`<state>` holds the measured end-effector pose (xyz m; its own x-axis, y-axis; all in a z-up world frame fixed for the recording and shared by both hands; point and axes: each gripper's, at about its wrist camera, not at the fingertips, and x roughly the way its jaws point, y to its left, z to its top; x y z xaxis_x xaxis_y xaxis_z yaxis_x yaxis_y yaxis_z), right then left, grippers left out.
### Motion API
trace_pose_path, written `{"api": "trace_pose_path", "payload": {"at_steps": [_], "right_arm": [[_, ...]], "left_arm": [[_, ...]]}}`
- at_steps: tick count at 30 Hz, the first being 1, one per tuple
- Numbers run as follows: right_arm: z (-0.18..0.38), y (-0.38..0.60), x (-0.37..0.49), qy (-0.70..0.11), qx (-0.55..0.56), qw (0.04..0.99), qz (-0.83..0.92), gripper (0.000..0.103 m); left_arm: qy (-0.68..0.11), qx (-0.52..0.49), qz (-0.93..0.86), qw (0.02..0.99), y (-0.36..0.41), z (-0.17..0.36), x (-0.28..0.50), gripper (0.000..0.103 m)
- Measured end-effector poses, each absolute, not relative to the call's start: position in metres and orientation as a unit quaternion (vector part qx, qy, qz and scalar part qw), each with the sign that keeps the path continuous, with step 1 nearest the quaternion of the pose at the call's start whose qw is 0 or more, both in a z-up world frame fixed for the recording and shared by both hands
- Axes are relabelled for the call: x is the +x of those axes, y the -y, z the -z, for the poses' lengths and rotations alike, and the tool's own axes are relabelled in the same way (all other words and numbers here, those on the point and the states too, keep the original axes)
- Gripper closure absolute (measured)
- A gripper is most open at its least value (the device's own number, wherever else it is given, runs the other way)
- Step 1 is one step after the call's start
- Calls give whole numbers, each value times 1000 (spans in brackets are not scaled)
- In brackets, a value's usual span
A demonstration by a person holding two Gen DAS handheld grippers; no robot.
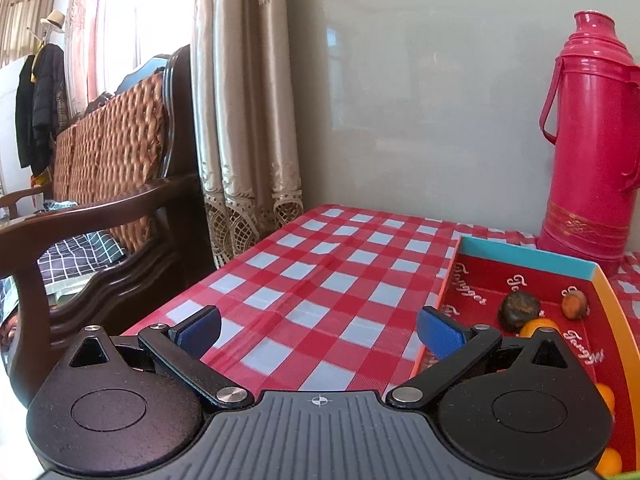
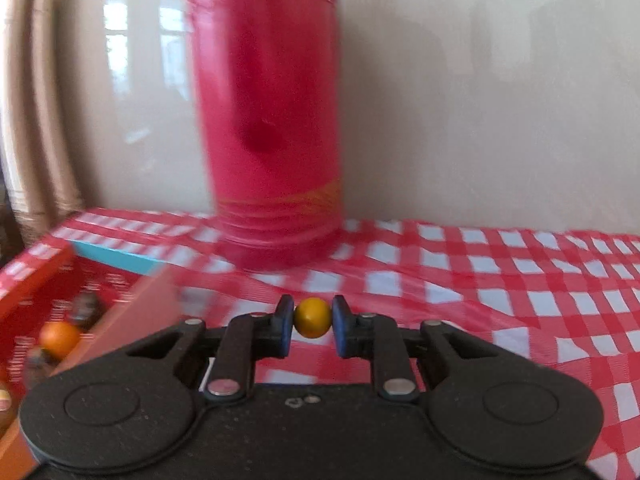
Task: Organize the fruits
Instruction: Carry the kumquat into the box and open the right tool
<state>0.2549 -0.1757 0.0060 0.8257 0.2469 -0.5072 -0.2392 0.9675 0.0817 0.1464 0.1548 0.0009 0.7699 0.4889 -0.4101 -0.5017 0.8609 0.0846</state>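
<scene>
My right gripper is shut on a small yellow-orange fruit and holds it above the checked tablecloth, just right of the red tray. The right wrist view is blurred by motion. My left gripper is open and empty, low over the cloth, just left of the tray. In the tray lie a dark brown fruit, a brown-orange fruit and several orange fruits; an orange one shows in the right wrist view.
A tall pink thermos stands behind the tray against the grey wall; it fills the middle of the right wrist view. A wooden sofa with a woven back stands left of the table, next to curtains.
</scene>
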Motion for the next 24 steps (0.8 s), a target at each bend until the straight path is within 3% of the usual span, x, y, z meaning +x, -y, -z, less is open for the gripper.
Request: {"api": "trace_pose_path", "payload": {"at_steps": [19, 21, 22, 24], "right_arm": [[-34, 80, 150, -244, -10, 934, -262, 89], [-35, 72, 146, -240, -10, 930, -277, 52], [-38, 70, 144, -236, -9, 932, -275, 4], [-45, 74, 136, -215, 1, 940, -266, 5]], "left_arm": [[-218, -5, -238, 946, -136, 1, 78, 0], [-218, -4, -236, 947, -134, 3, 71, 0], [-217, -2, -235, 947, -132, 5, 67, 0], [-222, -3, -230, 948, -127, 9, 59, 0]]}}
